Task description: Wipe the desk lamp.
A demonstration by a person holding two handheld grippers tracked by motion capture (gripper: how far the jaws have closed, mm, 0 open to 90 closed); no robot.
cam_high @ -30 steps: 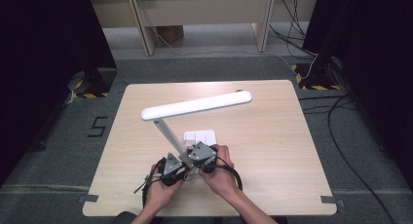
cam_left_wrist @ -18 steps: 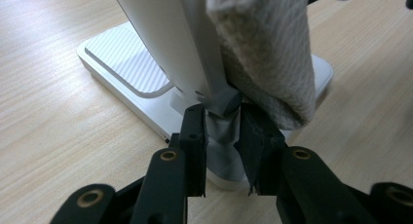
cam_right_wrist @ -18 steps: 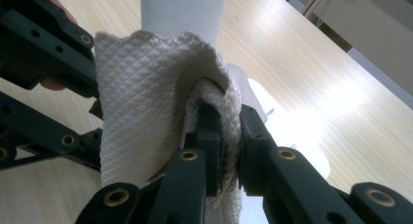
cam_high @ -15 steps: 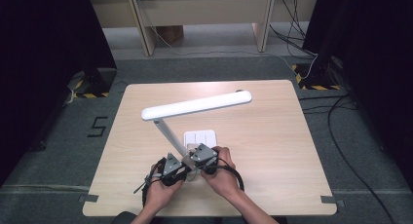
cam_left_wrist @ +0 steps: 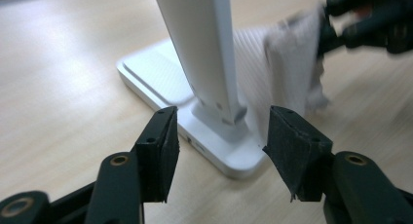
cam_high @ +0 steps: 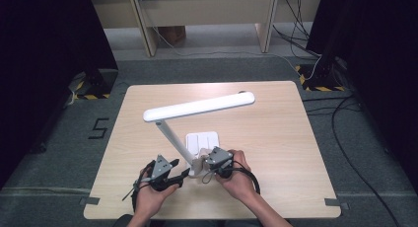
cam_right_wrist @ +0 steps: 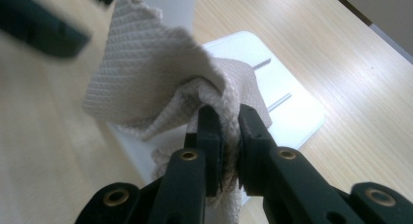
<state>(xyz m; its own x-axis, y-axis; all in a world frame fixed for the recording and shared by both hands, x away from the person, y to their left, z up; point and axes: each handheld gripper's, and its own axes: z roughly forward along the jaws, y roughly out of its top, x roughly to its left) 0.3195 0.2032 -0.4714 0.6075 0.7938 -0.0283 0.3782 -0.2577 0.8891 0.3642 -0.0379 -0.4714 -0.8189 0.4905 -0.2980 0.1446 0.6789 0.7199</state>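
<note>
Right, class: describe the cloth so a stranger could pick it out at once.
On the wooden table stands a white desk lamp. At its base, the right gripper pinches a pale woven cloth, the only soft, crumpled thing there.

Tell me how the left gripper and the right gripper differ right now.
The left gripper has just opened; its jaws stand wide on either side of the lamp's stem, gripping nothing. The right gripper is pinched shut on a beige cloth at the lamp's base. Both have black jaws and sit near the table's front edge.
</note>
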